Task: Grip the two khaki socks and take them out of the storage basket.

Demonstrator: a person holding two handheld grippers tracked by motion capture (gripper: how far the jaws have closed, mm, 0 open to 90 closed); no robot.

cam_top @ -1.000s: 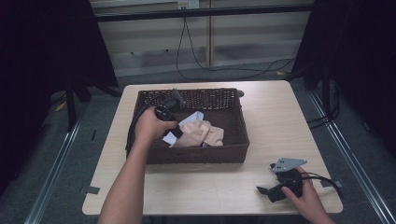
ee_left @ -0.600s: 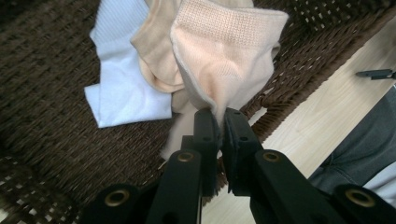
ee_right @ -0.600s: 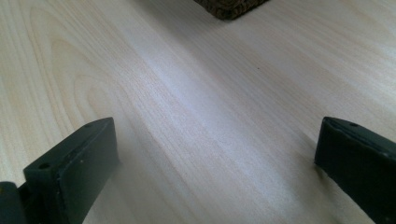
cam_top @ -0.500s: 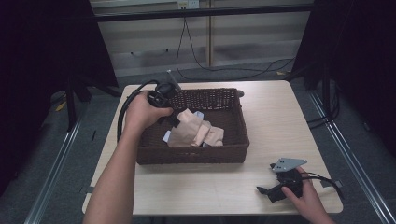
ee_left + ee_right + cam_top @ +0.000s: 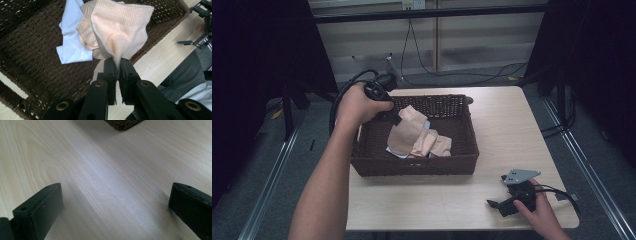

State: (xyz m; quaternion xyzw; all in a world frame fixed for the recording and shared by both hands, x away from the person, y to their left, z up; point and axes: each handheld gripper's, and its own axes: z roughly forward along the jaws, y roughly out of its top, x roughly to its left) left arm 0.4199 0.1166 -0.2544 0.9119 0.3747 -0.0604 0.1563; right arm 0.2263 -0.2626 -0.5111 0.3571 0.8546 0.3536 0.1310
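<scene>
Left gripper (image 5: 394, 118) clamped on one edge of a peach sock (image 5: 120, 32); in the left gripper view the two black jaws pinch the knit fabric tight between them and the sock hangs beyond them, cuff end farthest. In the high view the sock (image 5: 406, 132) is held up over the left-centre of the dark wicker basket (image 5: 412, 165), which sits at the middle-left of the pale wooden table (image 5: 507, 125); whether its lower end rests on the pile I cannot tell. More peach socks (image 5: 432, 145) lie in a heap on the basket floor, with a pale blue-white cloth (image 5: 72, 42) partly under them. Right gripper (image 5: 502, 205) rests on the near right corner of the table, well apart from the basket; the right gripper view has its jaws wide apart with bare tabletop between, nothing held. Judgement on progress: early. One sock is picked and raised, not yet clear of the basket rim and not yet set anywhere on the table. Left to do, as it looks: carry it out over the rim, lay it down, then return for the pieces in the heap. No sock lies on the table outside the basket.
</scene>
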